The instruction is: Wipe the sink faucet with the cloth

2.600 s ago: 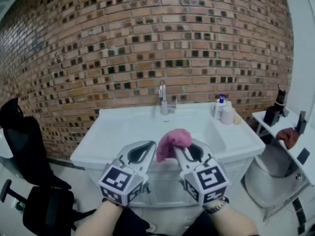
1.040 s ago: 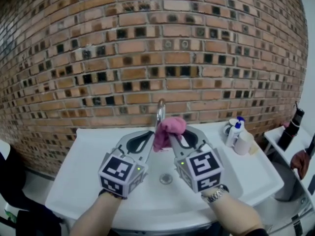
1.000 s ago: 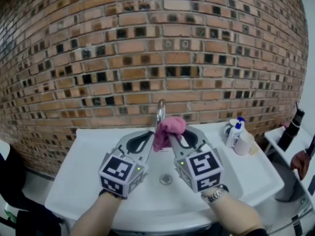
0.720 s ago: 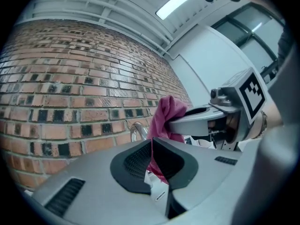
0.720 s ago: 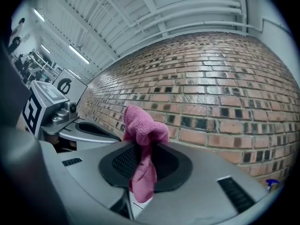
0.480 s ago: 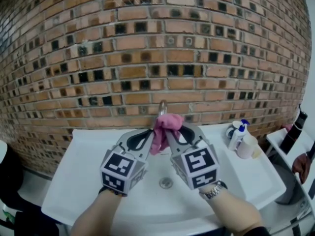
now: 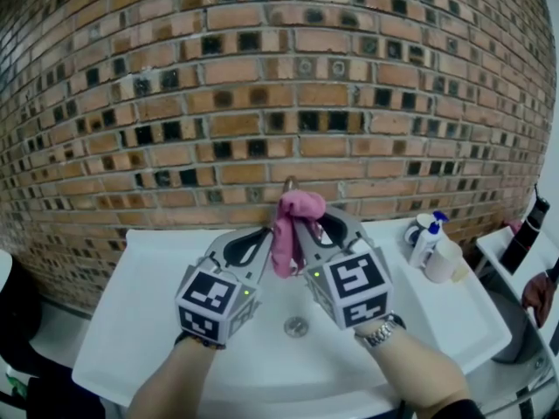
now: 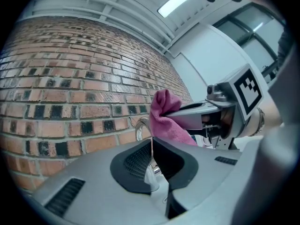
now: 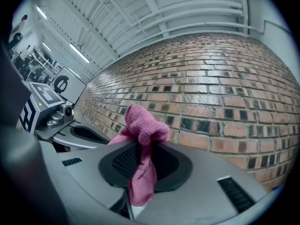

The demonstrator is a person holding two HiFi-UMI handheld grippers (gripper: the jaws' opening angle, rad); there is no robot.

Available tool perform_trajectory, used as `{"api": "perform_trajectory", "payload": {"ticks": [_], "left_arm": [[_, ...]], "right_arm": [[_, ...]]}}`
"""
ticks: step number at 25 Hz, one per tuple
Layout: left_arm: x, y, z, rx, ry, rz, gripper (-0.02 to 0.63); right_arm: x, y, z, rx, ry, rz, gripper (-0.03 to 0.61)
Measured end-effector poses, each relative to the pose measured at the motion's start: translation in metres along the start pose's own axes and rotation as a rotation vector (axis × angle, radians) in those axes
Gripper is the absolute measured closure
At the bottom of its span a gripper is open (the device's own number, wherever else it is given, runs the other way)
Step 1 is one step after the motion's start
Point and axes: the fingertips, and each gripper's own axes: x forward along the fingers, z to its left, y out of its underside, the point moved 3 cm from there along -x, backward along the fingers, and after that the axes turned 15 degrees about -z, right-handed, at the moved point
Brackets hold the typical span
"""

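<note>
Cloth [image 7: 297,206]: soft, light, floppy. Jaws of your right gripper [image 7: 301,230] pinch it mid-bunch, a good hold. Left gripper [image 7: 266,238]: jaws closed, empty. Faucet [image 8: 139,124] just beyond.

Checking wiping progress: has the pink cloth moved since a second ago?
Yes. The pink cloth has closed in on the faucet, now covering its neck; only the top shows.

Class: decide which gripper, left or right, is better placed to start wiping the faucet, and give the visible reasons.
Right, most likely. The right gripper is shut on the pink cloth, held up near the top of the faucet. The left gripper is shut with nothing in its jaws.
</note>
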Motion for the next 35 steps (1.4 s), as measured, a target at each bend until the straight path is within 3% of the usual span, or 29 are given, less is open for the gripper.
{"api": "perform_trajectory", "payload": {"ticks": [35], "left_arm": [[-0.005,0.007,0.003,0.005,0.006,0.02,0.595]], "right_arm": [[0.06,0.013,-0.06,-0.032,0.085,0.054,0.511]]}}
